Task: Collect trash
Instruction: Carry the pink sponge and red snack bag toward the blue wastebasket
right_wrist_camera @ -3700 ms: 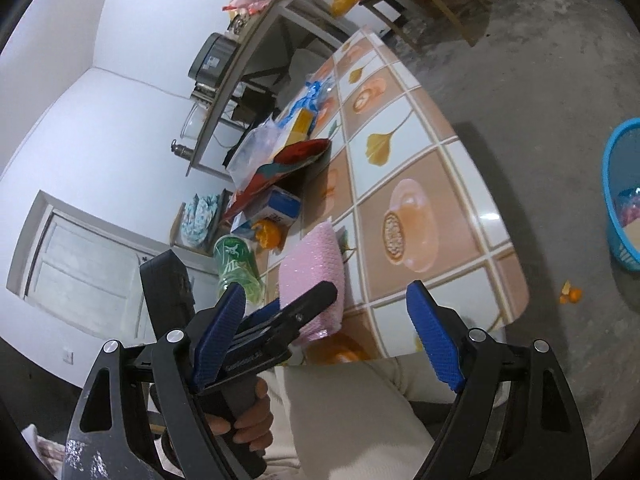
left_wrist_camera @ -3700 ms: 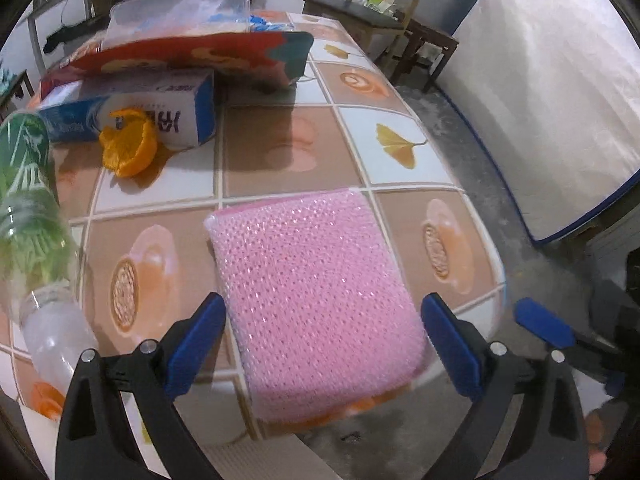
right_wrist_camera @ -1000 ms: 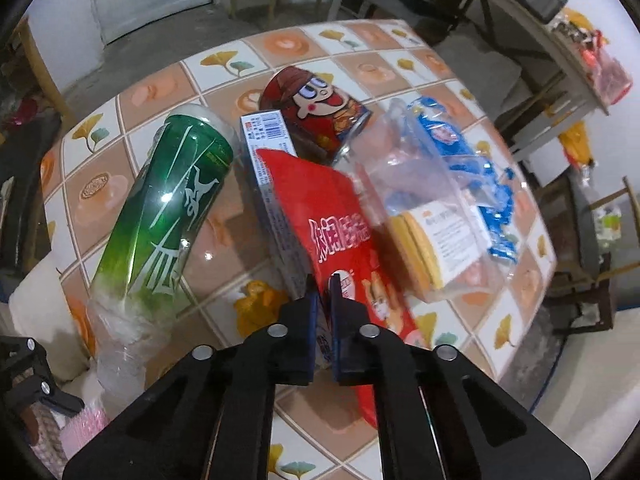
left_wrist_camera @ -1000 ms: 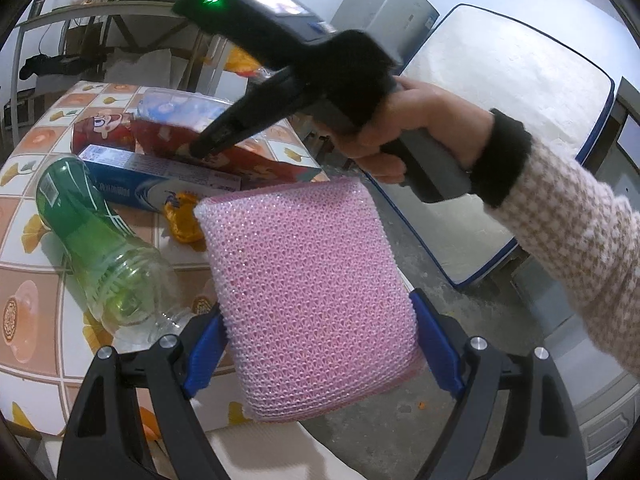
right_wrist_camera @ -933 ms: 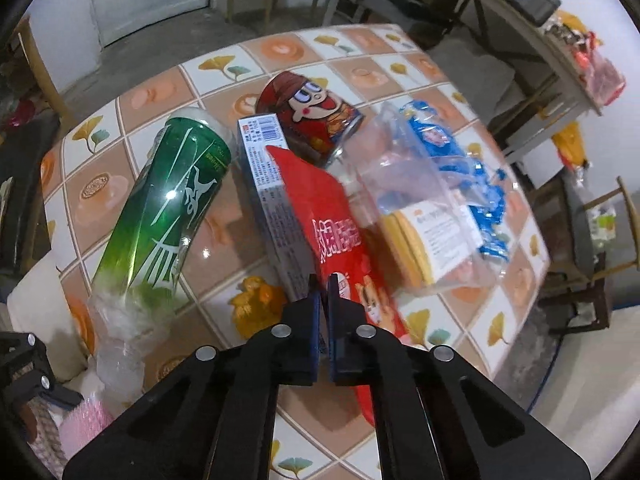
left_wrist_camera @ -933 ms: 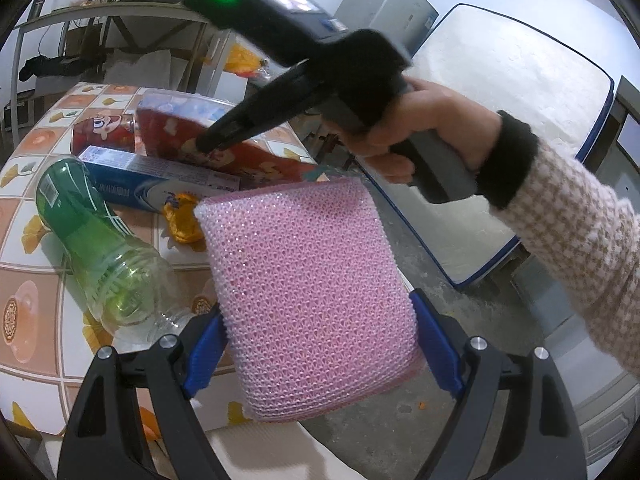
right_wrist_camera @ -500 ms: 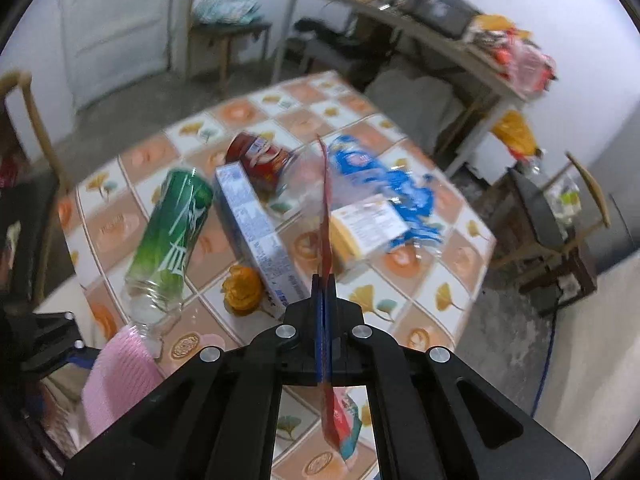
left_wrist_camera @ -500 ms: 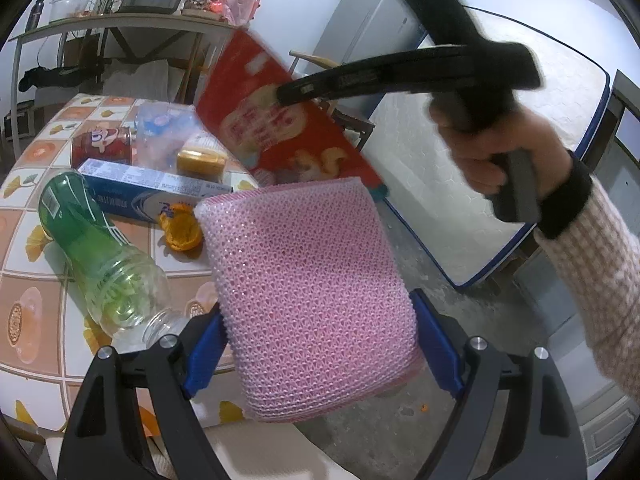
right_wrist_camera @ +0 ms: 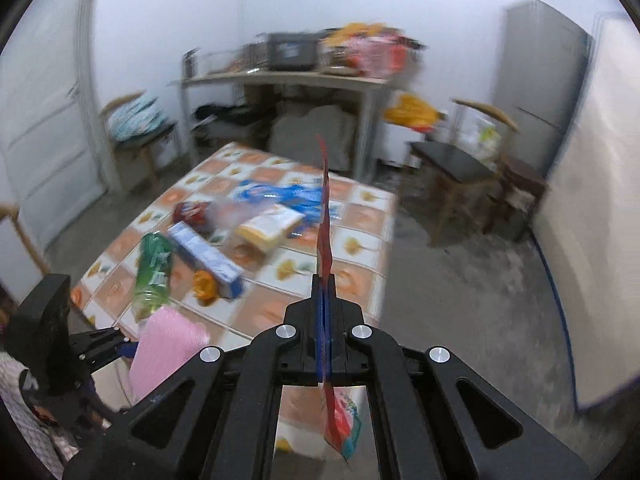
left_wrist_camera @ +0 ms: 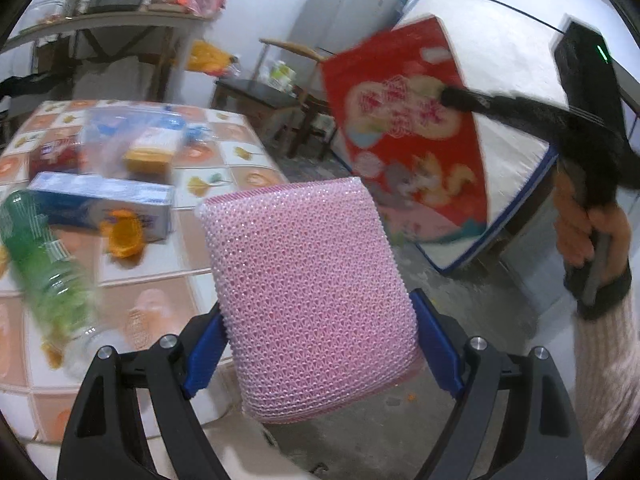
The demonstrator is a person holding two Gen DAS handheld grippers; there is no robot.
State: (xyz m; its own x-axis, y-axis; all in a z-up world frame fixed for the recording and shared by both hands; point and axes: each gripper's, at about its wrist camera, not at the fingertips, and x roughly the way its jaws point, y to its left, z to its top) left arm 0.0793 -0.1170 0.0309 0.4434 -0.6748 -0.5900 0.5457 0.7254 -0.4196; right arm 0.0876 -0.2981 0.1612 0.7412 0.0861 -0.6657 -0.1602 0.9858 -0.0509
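white walls, concrete floor, tiled table

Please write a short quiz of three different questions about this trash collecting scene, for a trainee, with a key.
1. True or false: the right gripper is shut on the red snack bag.
2. The left gripper holds: A) green bottle B) pink sponge C) blue box
3. Fill in: the orange peel lies on the table beside the blue ____.

Key: 1 true; 2 B, the pink sponge; 3 box.
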